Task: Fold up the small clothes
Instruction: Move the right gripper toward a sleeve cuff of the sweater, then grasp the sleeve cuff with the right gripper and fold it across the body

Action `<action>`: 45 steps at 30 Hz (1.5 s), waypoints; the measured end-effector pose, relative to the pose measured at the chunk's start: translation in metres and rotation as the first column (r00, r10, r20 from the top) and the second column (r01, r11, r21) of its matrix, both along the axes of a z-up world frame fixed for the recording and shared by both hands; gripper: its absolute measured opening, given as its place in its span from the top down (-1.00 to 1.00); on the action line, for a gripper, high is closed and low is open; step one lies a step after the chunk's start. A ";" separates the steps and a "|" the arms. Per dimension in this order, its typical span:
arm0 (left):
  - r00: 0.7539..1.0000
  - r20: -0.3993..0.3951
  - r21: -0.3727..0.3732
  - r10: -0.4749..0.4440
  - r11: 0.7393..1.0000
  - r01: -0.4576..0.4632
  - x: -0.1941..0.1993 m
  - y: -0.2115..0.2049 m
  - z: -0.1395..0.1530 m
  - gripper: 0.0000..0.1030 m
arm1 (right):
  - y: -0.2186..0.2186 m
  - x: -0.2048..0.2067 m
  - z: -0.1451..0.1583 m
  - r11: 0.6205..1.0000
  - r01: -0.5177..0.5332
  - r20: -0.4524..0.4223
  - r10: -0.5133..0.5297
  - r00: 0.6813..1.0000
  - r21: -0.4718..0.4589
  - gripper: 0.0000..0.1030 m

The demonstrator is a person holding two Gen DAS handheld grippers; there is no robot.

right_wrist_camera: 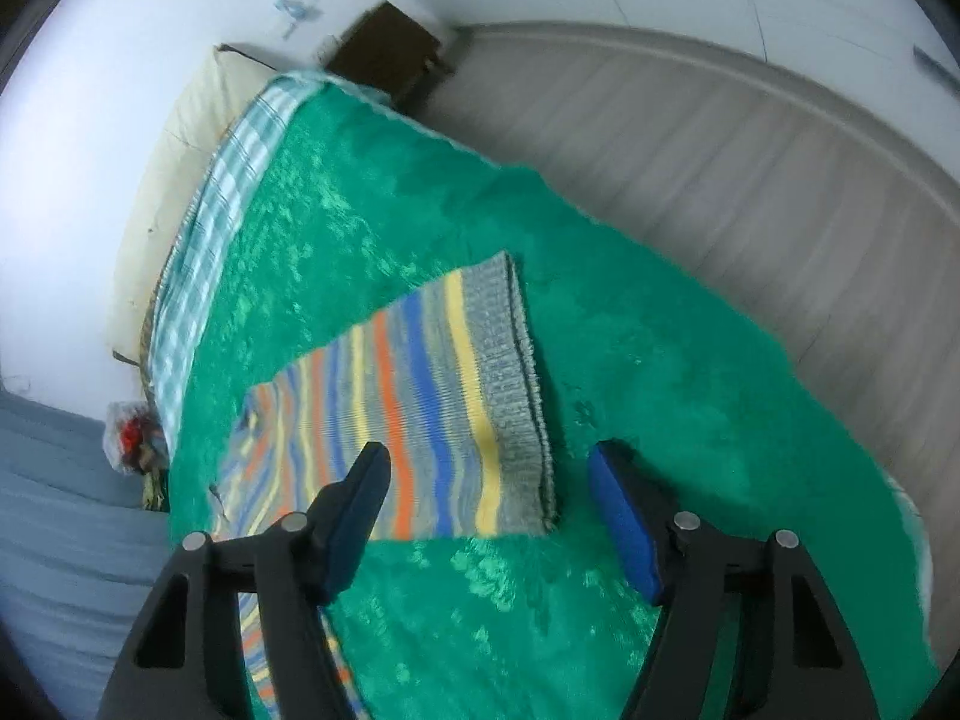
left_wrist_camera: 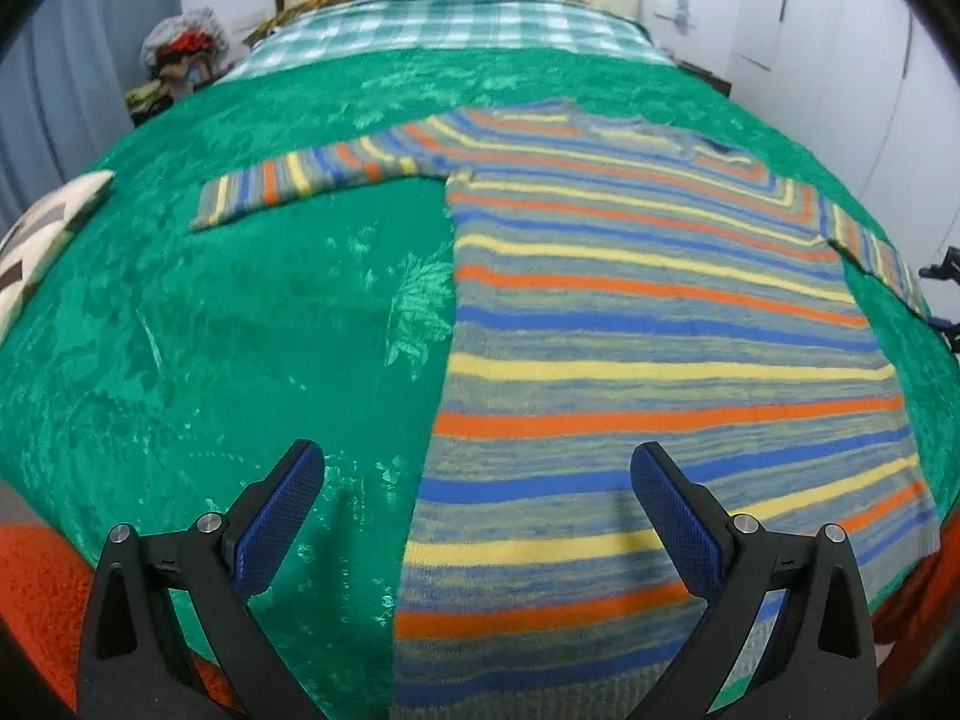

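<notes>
pretty bright, even indoor light with soft shadows, heavy fisheye bending and dark corners in both views, and the right wrist view is motion-smeared.

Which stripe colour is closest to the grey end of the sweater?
The yellow stripe. It sits right beside the grey ribbed hem of the sweater; blue and orange come after.

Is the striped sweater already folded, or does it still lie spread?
Spread: the striped sweater lies flat on the green blanket, its sleeve stretched sideways.
</notes>
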State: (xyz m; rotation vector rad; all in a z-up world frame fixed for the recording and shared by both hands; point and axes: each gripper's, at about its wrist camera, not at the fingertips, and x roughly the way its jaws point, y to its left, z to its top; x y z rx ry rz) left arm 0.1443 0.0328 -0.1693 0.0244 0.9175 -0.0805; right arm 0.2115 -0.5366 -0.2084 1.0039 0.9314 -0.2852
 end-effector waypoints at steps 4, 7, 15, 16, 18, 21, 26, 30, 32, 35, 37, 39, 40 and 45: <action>1.000 -0.026 0.000 0.012 1.000 -0.012 0.004 -0.001 -0.007 -0.98 | -0.003 0.006 -0.013 0.999 0.044 0.035 -0.045 0.998 0.008 -0.33; 0.999 -0.042 0.008 0.007 1.000 -0.007 0.006 -0.006 -0.013 -0.98 | 0.002 0.016 -0.014 0.999 0.000 0.017 0.001 1.000 -0.045 0.38; 1.000 -0.024 -0.009 -0.005 1.000 0.005 0.003 -0.008 -0.008 -0.98 | 0.074 0.047 0.091 0.819 -0.142 -0.061 0.130 0.990 -0.556 0.92; 1.000 -0.024 -0.015 -0.009 1.000 0.008 0.003 -0.008 -0.007 -0.98 | 0.092 0.053 0.105 0.779 -0.171 -0.065 0.165 0.984 -0.603 0.92; 0.999 -0.030 -0.026 -0.012 1.000 0.011 0.004 -0.008 -0.008 -0.98 | 0.137 0.073 0.134 0.716 -0.247 -0.062 0.275 0.959 -0.653 0.92; 1.000 -0.029 -0.033 -0.012 0.999 0.011 0.005 -0.007 -0.006 -0.98 | 0.205 0.107 0.156 0.723 -0.374 0.016 0.470 0.883 -0.581 0.92; 1.000 -0.032 -0.036 0.001 0.999 -0.002 0.003 -0.001 -0.006 -0.98 | 0.280 0.160 0.131 0.749 -0.607 0.212 0.659 0.721 -0.266 0.11; 0.999 -0.039 -0.038 0.015 0.999 -0.017 0.004 0.004 -0.008 -0.98 | 0.287 0.167 0.116 0.763 -0.602 0.230 0.646 0.728 -0.235 -0.49; 0.999 -0.038 -0.052 0.018 0.998 -0.020 0.005 0.005 -0.007 -0.98 | 0.272 0.159 0.115 0.786 -0.572 0.215 0.616 0.758 -0.235 -0.49; 0.999 -0.038 -0.058 0.014 0.998 -0.016 0.008 0.003 -0.007 -0.98 | 0.258 0.155 0.101 0.766 -0.588 0.105 0.628 0.771 -0.260 -0.41; 0.999 -0.041 -0.052 0.008 0.999 -0.011 0.008 0.000 -0.009 -0.98 | 0.254 0.149 0.085 0.735 -0.639 0.057 0.665 0.745 -0.226 -0.36; 0.999 -0.044 -0.040 0.000 0.999 -0.002 0.007 -0.004 -0.011 -0.98 | 0.255 0.146 0.057 0.704 -0.694 0.032 0.705 0.708 -0.149 -0.31; 0.999 -0.046 -0.031 -0.005 1.000 0.004 0.007 -0.007 -0.012 -0.98 | 0.256 0.142 0.044 0.699 -0.703 0.019 0.710 0.704 -0.132 -0.28; 0.998 -0.053 0.032 -0.023 0.999 0.024 0.004 -0.014 -0.018 -0.98 | 0.228 0.114 -0.005 0.758 -0.595 -0.163 0.573 0.803 -0.266 0.74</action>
